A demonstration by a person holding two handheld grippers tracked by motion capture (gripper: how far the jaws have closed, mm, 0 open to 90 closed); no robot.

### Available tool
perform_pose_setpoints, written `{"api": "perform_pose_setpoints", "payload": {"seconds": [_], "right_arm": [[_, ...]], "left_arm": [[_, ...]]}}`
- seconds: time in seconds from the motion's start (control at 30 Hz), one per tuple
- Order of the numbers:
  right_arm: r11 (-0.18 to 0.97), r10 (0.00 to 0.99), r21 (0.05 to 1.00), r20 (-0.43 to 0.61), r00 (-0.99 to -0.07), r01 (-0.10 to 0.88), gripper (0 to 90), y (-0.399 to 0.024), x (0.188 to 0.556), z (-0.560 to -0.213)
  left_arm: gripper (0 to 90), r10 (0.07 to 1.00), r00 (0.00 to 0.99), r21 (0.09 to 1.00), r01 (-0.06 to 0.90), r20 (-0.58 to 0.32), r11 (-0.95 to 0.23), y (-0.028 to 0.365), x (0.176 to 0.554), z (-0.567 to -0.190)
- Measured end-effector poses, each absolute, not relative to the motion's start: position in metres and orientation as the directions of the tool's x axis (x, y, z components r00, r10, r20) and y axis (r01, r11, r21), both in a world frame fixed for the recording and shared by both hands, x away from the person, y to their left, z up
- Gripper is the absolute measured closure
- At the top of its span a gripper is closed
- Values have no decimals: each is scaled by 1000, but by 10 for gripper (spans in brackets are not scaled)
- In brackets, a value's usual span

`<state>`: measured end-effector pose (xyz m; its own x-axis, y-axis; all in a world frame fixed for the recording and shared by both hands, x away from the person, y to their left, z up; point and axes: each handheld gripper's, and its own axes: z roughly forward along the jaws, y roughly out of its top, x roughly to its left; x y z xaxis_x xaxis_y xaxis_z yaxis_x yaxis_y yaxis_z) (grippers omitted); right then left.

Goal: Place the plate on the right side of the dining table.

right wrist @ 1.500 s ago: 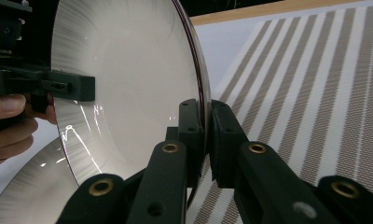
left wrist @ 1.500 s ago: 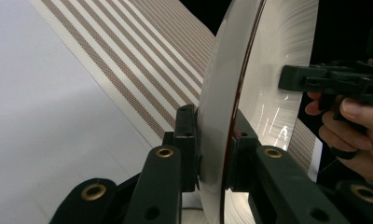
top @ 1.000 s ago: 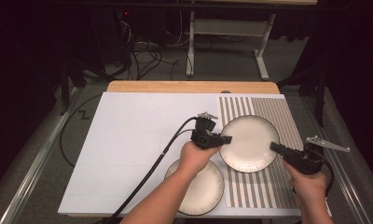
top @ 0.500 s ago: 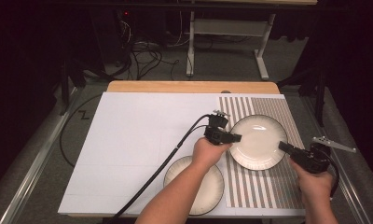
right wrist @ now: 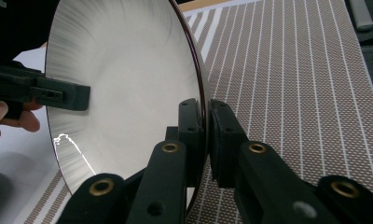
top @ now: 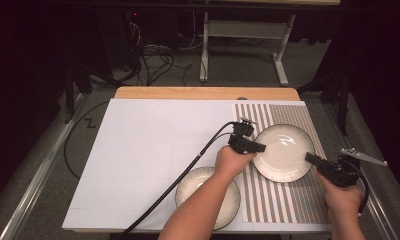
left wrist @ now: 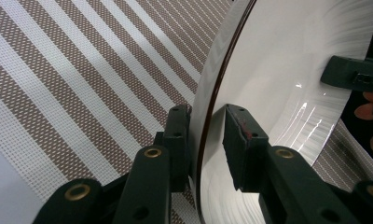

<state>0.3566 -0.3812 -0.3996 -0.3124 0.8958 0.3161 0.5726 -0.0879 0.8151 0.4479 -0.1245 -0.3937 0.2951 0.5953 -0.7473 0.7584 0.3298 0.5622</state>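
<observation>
Now we see two plates on the surface [top: 153,150], and we take the striped mat [top: 288,200] as our landmark. One plate [top: 284,152] sits over the mat's far half, held at opposite edges by both grippers. The other plate [top: 190,192] lies just off the mat's left edge, on the white sheet [top: 138,165], partly under the left forearm.

The left gripper [top: 253,147] comes in over the mat's left edge and reaches the held plate's left rim. From the left gripper view its jaws straddle that rim [left wrist: 208,121]: one jaw lies against the underside, while the other stands a little off the inner face, so we cannot tell whether the grip is fully clenched. The mat's brown and white stripes [left wrist: 82,79] run behind the plate here, and the plate stands edge-on to the camera.

The right gripper [top: 315,161] enters from the mat's right side and meets the plate's right rim. In the right gripper view its jaws are clenched on the rim [right wrist: 201,93], pressing it from both faces. Across the plate's pale inside [right wrist: 124,79] we see the left gripper's jaw [right wrist: 63,96] and the fingers [right wrist: 17,119] of the left hand.

A black cable [top: 188,170] trails from the left gripper across the white sheet, away from the mat.
</observation>
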Motion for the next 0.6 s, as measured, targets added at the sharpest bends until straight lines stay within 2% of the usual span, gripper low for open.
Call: {"api": "perform_pose_setpoints", "payload": {"seconds": [0.4,0.43,0.5,0.6], "right_arm": [[-86,900,822,307,-311,564,870,-382,356,-404],[-86,899,822,307,-312,562,870,-382,357,-404],[-82,901,824,302,-311,561,869,-381,357,-404],[-83,900,824,303,-313,560,869,-381,359,-404]], "left_arm": [[720,626,275,571,750,-729,335,-126,452,-397],[707,621,278,571,747,-733,339,-126,452,-396],[619,615,285,577,740,-735,346,-124,451,-394],[534,630,314,611,720,-710,329,-121,448,-391]]}}
